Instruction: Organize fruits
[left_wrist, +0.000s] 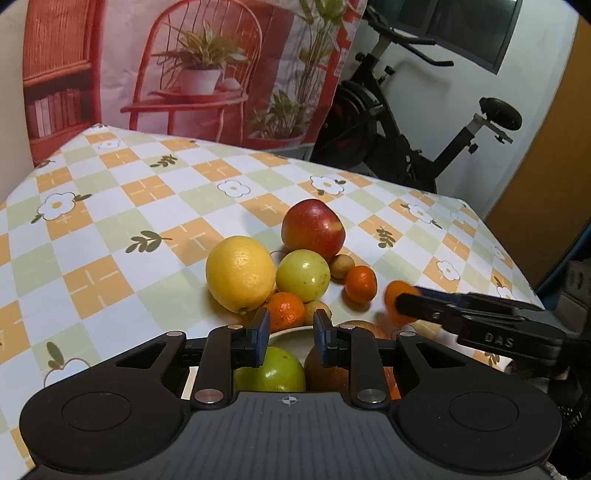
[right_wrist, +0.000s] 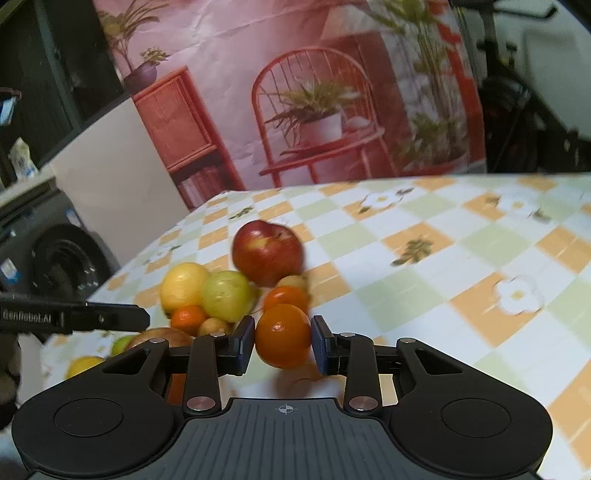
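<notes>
Covering the whole table is a checked tablecloth (left_wrist: 110, 229) with orange and green squares and white flowers, backed by a printed backdrop (left_wrist: 192, 70) of a red chair and potted plants. Fruit lies bunched near its middle: a red apple (left_wrist: 313, 229) at the far side, a yellow lemon (left_wrist: 241, 273) touching a yellow-green apple (left_wrist: 303, 275), then a mandarin (left_wrist: 361, 283) and a small tan fruit (left_wrist: 342, 266) just beside them. A white plate (left_wrist: 291, 332) close under the left gripper (left_wrist: 291, 325) holds a green apple (left_wrist: 271, 371); that gripper's jaws stand at their narrowest with nothing between them. The right gripper (right_wrist: 283, 334) is clamped on an orange mandarin (right_wrist: 283, 336), held at the right edge of the cluster.
</notes>
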